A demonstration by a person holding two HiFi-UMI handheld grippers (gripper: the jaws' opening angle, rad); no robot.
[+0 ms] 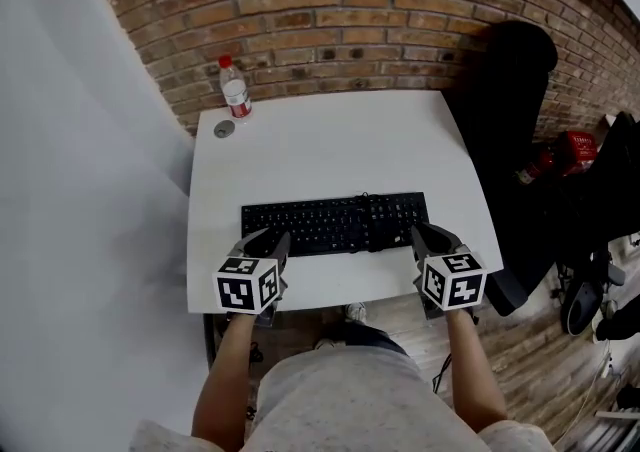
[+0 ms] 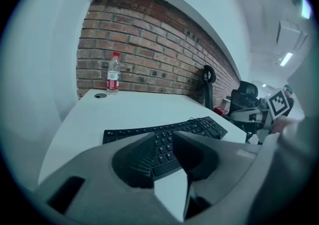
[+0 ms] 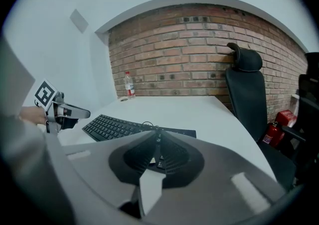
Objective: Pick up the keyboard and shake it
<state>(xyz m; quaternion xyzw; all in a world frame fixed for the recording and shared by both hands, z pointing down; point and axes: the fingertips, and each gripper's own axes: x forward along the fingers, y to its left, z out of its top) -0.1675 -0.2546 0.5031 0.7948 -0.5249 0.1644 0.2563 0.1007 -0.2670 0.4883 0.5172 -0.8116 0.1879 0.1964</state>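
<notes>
1. The black keyboard (image 1: pixel 335 223) lies flat on the white tabletop (image 1: pixel 330 150), toward its near edge.
2. The left gripper (image 1: pixel 262 243) sits at the keyboard's near-left corner, jaws narrowly apart and loose around its edge.
3. The right gripper (image 1: pixel 430 237) sits at the near-right corner, jaws barely parted, keys showing through the slit.
4. A water bottle (image 1: pixel 235 88) stands at the far-left corner.

The head view looks steeply down from above the person onto the whole bench (image 1: pixel 330 145), with the brick wall (image 1: pixel 330 10) at the top. The left gripper view sits low at the bench's near left edge and faces across the keyboard (image 1: pixel 335 223) toward the wall, catching the right gripper (image 2: pixel 241 114) at far right. The right gripper view does the same from the near right, with the left gripper (image 3: pixel 79 113) at its left, and all three views share the keyboard, bottle (image 1: pixel 235 90) and wall.
</notes>
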